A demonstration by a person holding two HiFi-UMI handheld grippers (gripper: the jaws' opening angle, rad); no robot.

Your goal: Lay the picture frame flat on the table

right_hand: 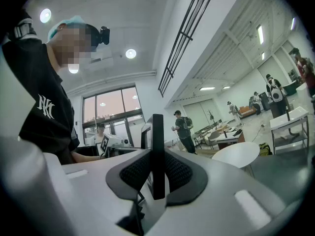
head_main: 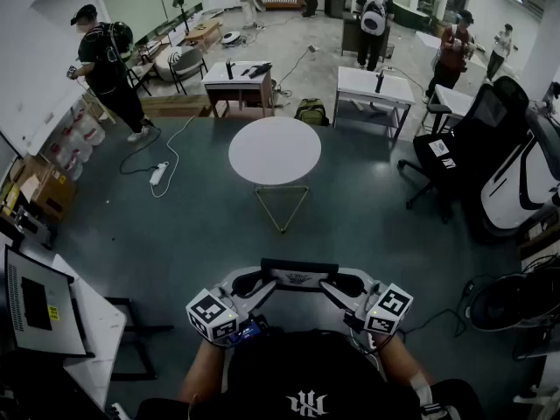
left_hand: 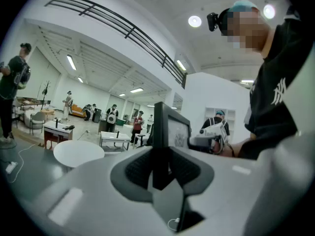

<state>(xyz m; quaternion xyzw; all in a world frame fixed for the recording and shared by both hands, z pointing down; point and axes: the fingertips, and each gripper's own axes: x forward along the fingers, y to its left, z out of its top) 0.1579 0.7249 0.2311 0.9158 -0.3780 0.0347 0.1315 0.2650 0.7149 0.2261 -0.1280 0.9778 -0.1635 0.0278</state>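
I hold the black picture frame point(head_main: 297, 276) upright in the air close to my chest, one side edge in each gripper. My left gripper point(head_main: 248, 285) is shut on its left edge, and in the left gripper view that dark edge point(left_hand: 160, 146) is pinched between the pads with the picture face point(left_hand: 179, 132) beyond. My right gripper point(head_main: 347, 287) is shut on the opposite edge, a black bar point(right_hand: 157, 154) clamped between its pads. The round white table point(head_main: 274, 150) stands on the floor ahead of me, well beyond the frame.
A desk with a monitor point(head_main: 35, 302) is at my left. Office chairs point(head_main: 494, 147) crowd the right side. White desks point(head_main: 374, 87) and several people stand further back. A power strip and cable point(head_main: 159, 173) lie on the floor at left.
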